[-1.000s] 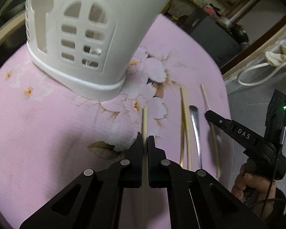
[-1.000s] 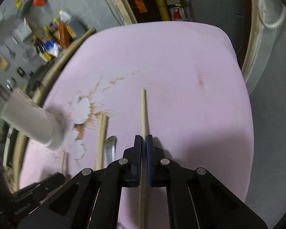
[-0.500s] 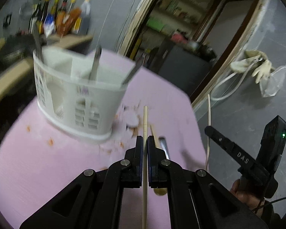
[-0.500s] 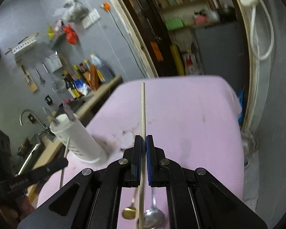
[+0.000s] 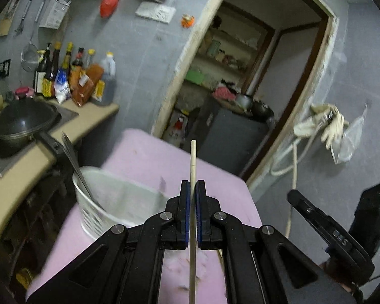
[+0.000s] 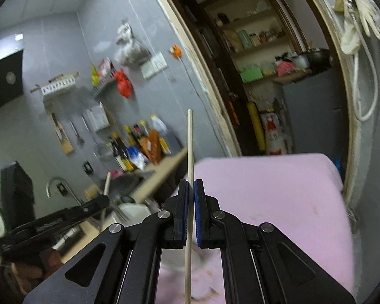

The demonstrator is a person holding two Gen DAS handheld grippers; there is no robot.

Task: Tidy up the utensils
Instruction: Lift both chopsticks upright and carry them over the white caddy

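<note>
Pink table (image 5: 144,157): two chopsticks (image 5: 193,162) (image 6: 189,139) held.

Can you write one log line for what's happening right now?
left gripper: shut on chopstick | right gripper: shut on second chopstick | white holder: on table

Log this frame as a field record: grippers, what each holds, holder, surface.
left gripper: jaws shut on a chopstick
right gripper: jaws shut on a second chopstick
utensil holder: white, on the table, metal utensil handle leaning inside
table cover: pink
chopstick pose: both point away from the cameras, tips lifted above the table
task status: neither chopstick is in the holder yet
</note>
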